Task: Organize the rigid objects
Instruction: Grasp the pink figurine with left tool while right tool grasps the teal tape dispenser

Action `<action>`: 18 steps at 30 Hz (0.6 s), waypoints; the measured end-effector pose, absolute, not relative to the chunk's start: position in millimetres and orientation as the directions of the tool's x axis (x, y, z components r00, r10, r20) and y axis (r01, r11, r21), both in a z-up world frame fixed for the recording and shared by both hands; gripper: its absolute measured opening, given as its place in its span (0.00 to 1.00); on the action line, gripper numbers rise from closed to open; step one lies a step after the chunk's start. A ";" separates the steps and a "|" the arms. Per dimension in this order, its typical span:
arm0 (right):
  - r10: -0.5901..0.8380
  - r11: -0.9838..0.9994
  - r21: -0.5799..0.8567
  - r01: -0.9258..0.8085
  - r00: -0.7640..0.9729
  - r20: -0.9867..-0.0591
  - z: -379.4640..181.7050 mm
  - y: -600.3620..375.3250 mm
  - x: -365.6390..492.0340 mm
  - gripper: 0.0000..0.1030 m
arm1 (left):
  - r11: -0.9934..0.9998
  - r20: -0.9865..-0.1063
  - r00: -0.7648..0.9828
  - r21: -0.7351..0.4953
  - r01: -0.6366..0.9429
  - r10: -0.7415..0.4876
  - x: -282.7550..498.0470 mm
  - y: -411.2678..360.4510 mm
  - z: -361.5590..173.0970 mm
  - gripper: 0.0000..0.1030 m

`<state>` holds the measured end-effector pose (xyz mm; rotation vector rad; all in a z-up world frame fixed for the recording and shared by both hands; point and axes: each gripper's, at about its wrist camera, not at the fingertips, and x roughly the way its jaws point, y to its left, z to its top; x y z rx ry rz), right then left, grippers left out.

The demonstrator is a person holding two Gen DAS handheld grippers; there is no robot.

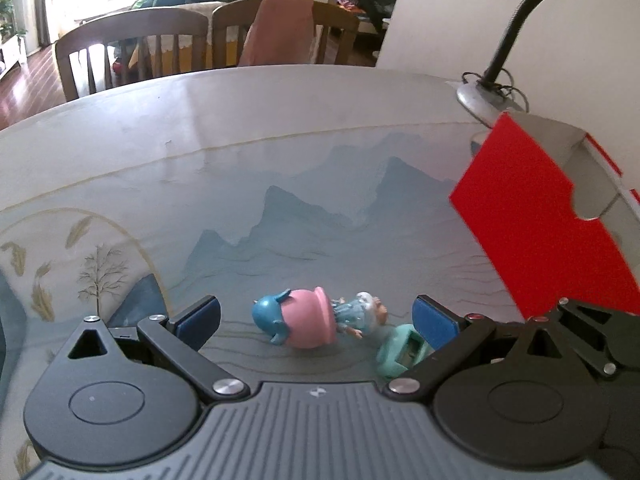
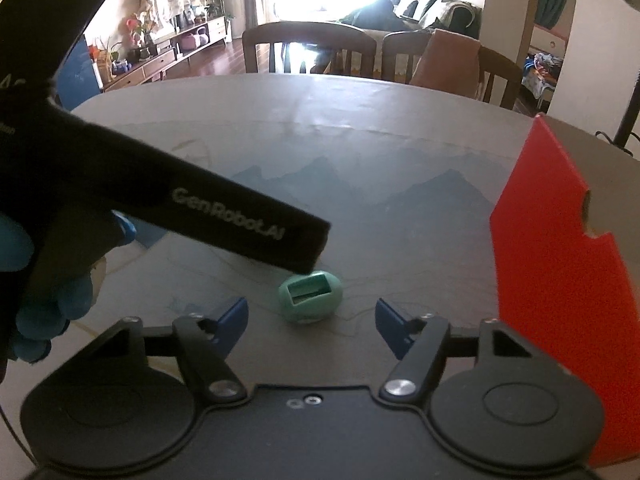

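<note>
Hard plastic, the green egg-shaped toy (image 2: pixel 311 299) likely slips; grip your right gripper (image 2: pixel 311 326) across its rounded sides. Both grippers' fingers stand apart, left gripper (image 1: pixel 316 322) framing the pink figurine (image 1: pixel 308 317).

Surface (image 1: pixel 280 128): pale grey-blue, printed with mountains and trees. Box (image 1: pixel 540 224) red. Figurine (image 1: pixel 308 322) pink and blue; egg-shaped piece (image 2: pixel 311 298) mint green.

Table mat (image 1: pixel 320 208) printed with blue mountains, spread across the table (image 1: pixel 240 92). Desk lamp (image 1: pixel 486 96) with gooseneck at far right. Two wooden chairs (image 1: pixel 132 48) beyond the far edge, pink cloth (image 1: pixel 280 28) draped over the right one. Sideboard (image 2: pixel 160 56) far left, sofa (image 2: pixel 432 8) behind.
</note>
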<state>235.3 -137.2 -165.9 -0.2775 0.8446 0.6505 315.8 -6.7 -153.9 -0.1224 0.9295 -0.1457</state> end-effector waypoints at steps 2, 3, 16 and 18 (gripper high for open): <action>0.418 0.770 0.010 -0.638 0.493 -0.763 -168.1 -136.3 234.0 0.61 | 0.984 -0.790 0.589 -0.162 0.070 -0.172 317.6 -6.7 -157.1 0.99; 0.420 0.766 0.007 -0.642 0.493 -0.762 -168.7 -136.3 234.0 0.60 | 0.985 -0.790 0.589 -0.158 0.074 -0.170 318.0 -7.1 -158.8 0.99; 0.431 0.752 0.003 -0.659 0.488 -0.759 -173.1 -134.2 236.9 0.49 | 0.988 -0.774 0.613 -0.117 0.106 -0.157 315.0 -18.2 -164.8 0.82; 0.434 0.748 -0.001 -0.664 0.490 -0.756 -172.9 -134.3 238.0 0.48 | 0.988 -0.775 0.612 -0.116 0.105 -0.156 315.1 -18.6 -165.4 0.77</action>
